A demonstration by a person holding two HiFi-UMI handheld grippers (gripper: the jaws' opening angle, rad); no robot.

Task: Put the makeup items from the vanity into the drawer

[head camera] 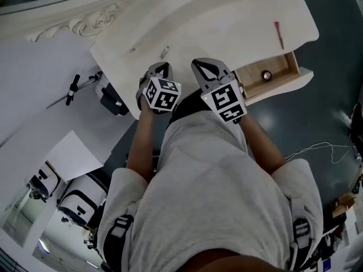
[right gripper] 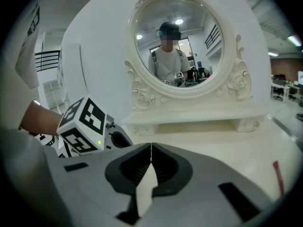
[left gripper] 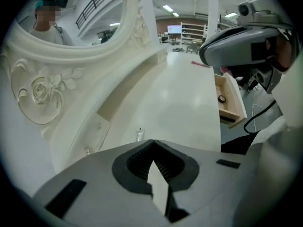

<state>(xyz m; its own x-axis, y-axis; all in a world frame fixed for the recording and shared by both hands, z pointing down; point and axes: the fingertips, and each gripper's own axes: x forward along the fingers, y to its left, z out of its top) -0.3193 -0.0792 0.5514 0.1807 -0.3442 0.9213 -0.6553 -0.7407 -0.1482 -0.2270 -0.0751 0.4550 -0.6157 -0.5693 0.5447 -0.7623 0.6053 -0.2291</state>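
Fingers on both grippers are pressed together with nothing between them, so they need to part before either comes down on an item. The left gripper hangs just short of the small silver tube on the white desk, which looks like the natural next pick. Spread the fingers, straddle the tube across its narrow sides, and close low on it so it does not tip or skid on the smooth top. The right gripper sits nearer the open drawer, where a round item already lies. It could take the red pencil, which lies well apart toward the desk's far right.
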